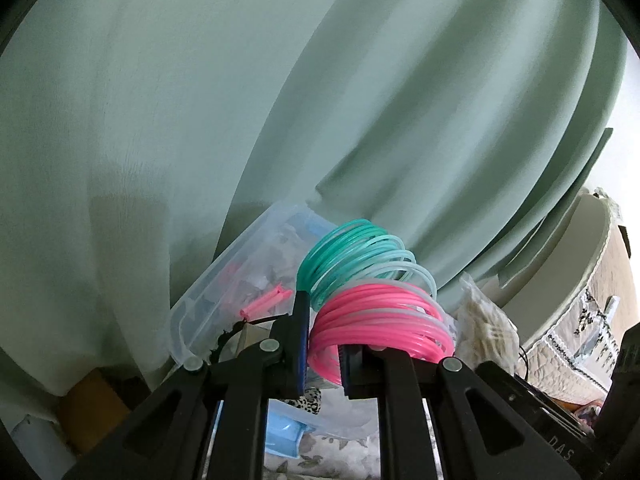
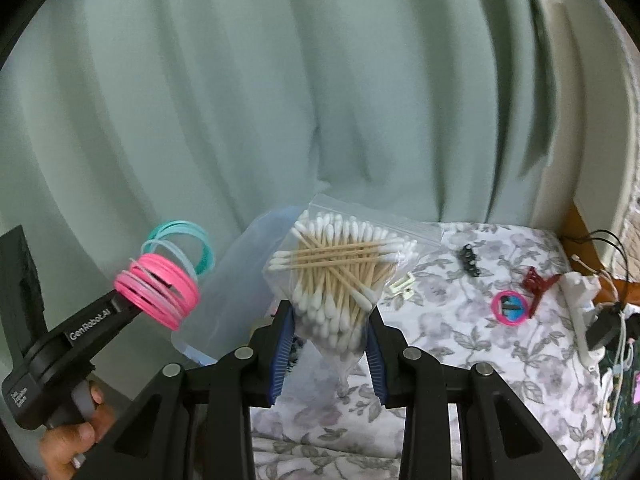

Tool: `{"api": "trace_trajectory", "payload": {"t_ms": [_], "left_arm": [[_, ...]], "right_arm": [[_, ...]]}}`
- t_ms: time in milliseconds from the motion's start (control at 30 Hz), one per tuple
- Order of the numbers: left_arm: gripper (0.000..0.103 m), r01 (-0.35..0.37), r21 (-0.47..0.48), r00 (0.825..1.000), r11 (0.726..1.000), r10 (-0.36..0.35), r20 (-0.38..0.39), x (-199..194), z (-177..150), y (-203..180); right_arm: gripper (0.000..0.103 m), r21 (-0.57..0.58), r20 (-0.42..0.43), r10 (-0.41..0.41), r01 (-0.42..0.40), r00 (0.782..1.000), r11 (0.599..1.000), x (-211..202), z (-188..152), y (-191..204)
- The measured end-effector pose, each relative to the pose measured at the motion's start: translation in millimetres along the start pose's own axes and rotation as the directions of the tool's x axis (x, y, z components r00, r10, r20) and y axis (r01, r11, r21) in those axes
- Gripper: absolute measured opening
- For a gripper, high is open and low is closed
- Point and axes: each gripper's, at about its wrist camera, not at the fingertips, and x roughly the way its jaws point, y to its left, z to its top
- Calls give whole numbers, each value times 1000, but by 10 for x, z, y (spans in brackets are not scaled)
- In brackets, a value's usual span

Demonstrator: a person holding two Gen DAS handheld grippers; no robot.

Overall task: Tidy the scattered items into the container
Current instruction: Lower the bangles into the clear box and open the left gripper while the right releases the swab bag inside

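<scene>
My left gripper (image 1: 325,350) is shut on a stack of thin pink and teal bangles (image 1: 376,312), held up in the air. Just behind them is the clear plastic container (image 1: 208,300), with pink items and other small pieces inside. In the right wrist view, my right gripper (image 2: 330,332) is shut on a zip bag of cotton swabs (image 2: 340,264), lifted above the floral cloth. The left gripper (image 2: 128,300) with the bangles (image 2: 160,288) is at the left, next to the container (image 2: 228,280). The bag of cotton swabs (image 1: 486,328) also shows right of the bangles.
On the floral cloth (image 2: 460,344) lie a black clip (image 2: 469,260), a white clip (image 2: 402,286), a pink ring (image 2: 509,308) and a dark red claw clip (image 2: 536,284). Cables and a white part crowd the right edge. A pale green curtain (image 2: 280,100) hangs behind. A hand (image 2: 72,440) holds the left gripper.
</scene>
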Motion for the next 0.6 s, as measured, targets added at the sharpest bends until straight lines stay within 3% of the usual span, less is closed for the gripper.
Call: {"api": "trace_trajectory", "payload": {"t_ms": [600], "left_arm": [[12,-56,-57,996,997,52,-74,371,21,305]], "right_arm": [[37,-80,-123,53,-63,991,995,601,-95,308]]}}
